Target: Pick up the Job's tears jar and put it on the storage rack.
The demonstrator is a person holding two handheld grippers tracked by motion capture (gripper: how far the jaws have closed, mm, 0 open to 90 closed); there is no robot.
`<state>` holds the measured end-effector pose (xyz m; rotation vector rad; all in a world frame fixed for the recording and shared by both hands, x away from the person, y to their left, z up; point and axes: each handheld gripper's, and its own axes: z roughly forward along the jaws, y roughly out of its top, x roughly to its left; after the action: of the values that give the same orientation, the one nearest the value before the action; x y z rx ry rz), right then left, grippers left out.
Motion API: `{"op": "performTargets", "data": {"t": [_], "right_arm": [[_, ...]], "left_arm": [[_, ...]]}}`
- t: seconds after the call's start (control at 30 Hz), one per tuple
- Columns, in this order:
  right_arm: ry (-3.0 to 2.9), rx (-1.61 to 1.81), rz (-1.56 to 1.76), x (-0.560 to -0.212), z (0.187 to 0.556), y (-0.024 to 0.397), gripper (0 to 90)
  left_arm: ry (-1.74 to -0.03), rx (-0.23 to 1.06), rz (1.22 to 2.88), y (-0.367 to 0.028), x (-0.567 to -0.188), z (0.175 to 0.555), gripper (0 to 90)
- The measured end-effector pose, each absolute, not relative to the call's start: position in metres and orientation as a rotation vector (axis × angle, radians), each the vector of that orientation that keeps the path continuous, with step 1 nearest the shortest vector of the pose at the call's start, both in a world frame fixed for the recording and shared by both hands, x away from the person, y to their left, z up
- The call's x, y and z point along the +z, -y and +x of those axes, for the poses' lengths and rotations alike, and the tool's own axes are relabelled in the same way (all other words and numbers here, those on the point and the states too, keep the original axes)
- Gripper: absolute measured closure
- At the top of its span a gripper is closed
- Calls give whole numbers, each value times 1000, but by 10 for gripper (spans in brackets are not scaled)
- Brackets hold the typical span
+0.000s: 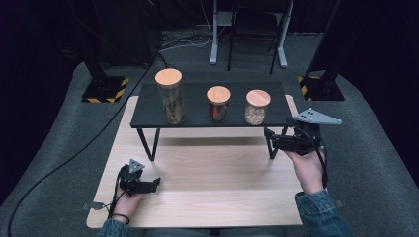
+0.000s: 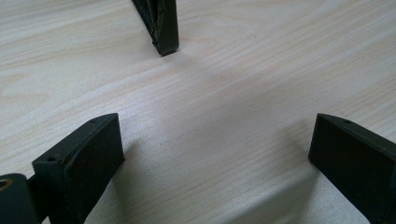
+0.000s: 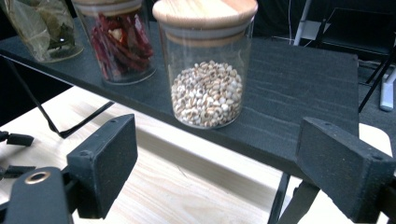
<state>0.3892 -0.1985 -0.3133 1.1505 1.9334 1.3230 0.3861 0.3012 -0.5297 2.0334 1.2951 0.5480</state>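
The right gripper point(image 3: 212, 172) has its jaws spread wide with nothing between the pads; it hovers just off the front right corner of the black shelf point(image 1: 197, 94), aimed across it. Straight ahead of those open jaws, near them but untouched, stands the jar of pale grains point(image 3: 207, 60), upright on the shelf with its wooden lid on. The shelf's front edge lies between jaws and jar, and its thin black leg point(image 3: 280, 200) drops just below. To the jar's left on the same shelf stand the jar of red chillies point(image 3: 120, 44) and, further along, the tall jar of dried leaves point(image 1: 170, 96), each apart from its neighbour.

The left gripper point(image 2: 215, 154) also holds its jaws well apart, empty, low over the bare wooden table point(image 1: 207, 173) near its front left; another shelf leg point(image 2: 161, 28) stands ahead of it, well clear of both pads
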Motion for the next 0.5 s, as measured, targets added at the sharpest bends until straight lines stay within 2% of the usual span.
{"op": "performTargets", "data": {"t": [0.5], "right_arm": [[-1930,1335,1160,-335,376,203,114]], "left_arm": [[-1295,549,2034,-301,-530,386,26]]}}
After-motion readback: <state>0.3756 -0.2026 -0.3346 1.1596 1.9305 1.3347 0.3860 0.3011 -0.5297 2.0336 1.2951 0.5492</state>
